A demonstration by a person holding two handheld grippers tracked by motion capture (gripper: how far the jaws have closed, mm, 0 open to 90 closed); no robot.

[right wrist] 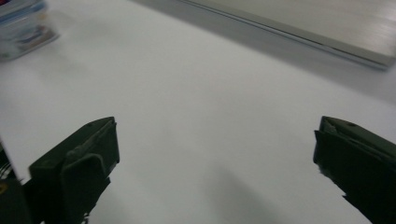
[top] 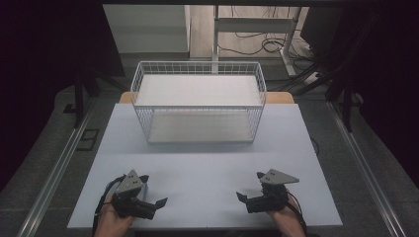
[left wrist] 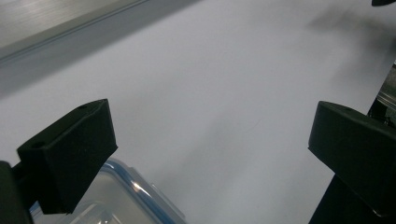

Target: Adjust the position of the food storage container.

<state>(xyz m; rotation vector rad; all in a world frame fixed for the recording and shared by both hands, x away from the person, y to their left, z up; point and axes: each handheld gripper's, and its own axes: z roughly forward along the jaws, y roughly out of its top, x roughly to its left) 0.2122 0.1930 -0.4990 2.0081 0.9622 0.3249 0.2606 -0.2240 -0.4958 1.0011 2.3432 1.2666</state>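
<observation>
At the bottom left of the left gripper view, just under the near jaw, lies a clear plastic container (left wrist: 119, 198) with a blue-edged lid (its contents cannot be made out). The left gripper (top: 150, 191), low and left in the high view, has its jaws spread wide, holding nothing. The right gripper (top: 249, 186), low and right, is spread just as wide over the bare white table (top: 207, 163). Farther up the frame, at the table's centre, stands a white wire basket (top: 198, 101), well apart from both grippers.
</observation>
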